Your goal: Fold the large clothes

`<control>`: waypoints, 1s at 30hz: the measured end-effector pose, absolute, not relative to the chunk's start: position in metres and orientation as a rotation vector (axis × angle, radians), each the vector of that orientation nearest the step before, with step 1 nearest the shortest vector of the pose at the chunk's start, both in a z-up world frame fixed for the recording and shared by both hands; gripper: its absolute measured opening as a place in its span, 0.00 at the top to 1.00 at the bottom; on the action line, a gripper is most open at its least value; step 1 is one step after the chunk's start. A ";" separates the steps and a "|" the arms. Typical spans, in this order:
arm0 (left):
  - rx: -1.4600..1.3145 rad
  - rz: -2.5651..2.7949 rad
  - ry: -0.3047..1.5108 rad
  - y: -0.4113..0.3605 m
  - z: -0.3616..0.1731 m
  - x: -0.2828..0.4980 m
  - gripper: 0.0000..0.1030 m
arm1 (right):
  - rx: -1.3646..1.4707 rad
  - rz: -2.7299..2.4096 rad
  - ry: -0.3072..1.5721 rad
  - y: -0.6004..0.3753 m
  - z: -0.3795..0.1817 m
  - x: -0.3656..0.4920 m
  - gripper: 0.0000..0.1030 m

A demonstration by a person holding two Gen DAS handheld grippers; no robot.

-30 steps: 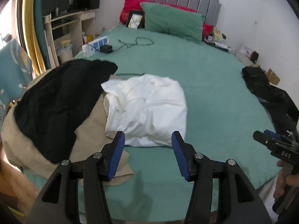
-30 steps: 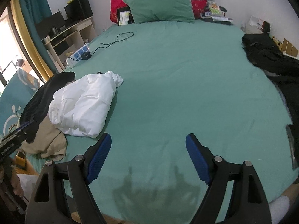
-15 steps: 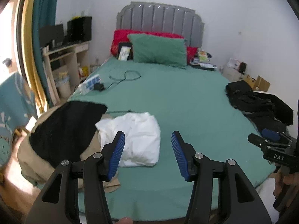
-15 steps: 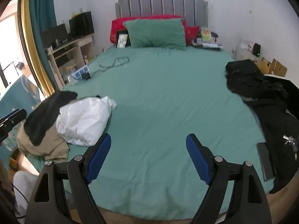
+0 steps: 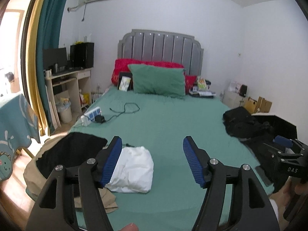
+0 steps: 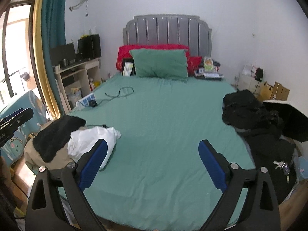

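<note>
A crumpled white garment [image 5: 134,170] lies on the near left of the green bed [image 5: 169,127], next to a black garment [image 5: 69,152] on a tan one [image 5: 32,175]. The same pile shows in the right wrist view, with the white garment [image 6: 90,142] beside the black one [image 6: 55,134]. A heap of black clothes [image 6: 248,115] lies at the bed's right edge. My left gripper [image 5: 152,163] is open and empty, held back above the foot of the bed. My right gripper [image 6: 153,163] is open and empty, also back from the bed.
A green pillow [image 6: 158,62] and red pillows lean on the grey headboard. A power strip [image 5: 91,114] with a cable lies on the bed's left side. A desk [image 5: 71,88] stands at left, cardboard boxes [image 6: 277,92] at right, keys [image 6: 282,166] on the black clothes.
Both grippers have pulled back and tilted up from the bed, so the clothes look smaller and lower and the whole room shows. Both stay open and empty.
</note>
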State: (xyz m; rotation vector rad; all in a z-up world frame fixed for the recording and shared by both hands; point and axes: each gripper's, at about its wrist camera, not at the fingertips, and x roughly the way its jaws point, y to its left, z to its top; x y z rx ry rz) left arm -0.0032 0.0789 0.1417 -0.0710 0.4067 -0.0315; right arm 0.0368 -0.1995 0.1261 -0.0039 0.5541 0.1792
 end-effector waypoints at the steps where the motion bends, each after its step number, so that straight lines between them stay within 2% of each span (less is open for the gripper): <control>1: -0.073 -0.030 0.396 0.079 0.146 -0.007 0.32 | -0.005 0.178 0.541 -0.201 0.132 0.034 0.07; 10: -0.102 -0.055 0.287 0.073 0.180 -0.032 0.30 | -0.013 0.160 0.429 -0.205 0.173 0.009 0.06; 17: -0.104 -0.065 0.215 0.076 0.189 -0.053 0.24 | -0.023 0.169 0.354 -0.196 0.190 -0.009 0.03; 30: -0.105 -0.058 0.265 0.086 0.164 -0.056 0.24 | -0.012 0.216 0.369 -0.172 0.171 -0.003 0.02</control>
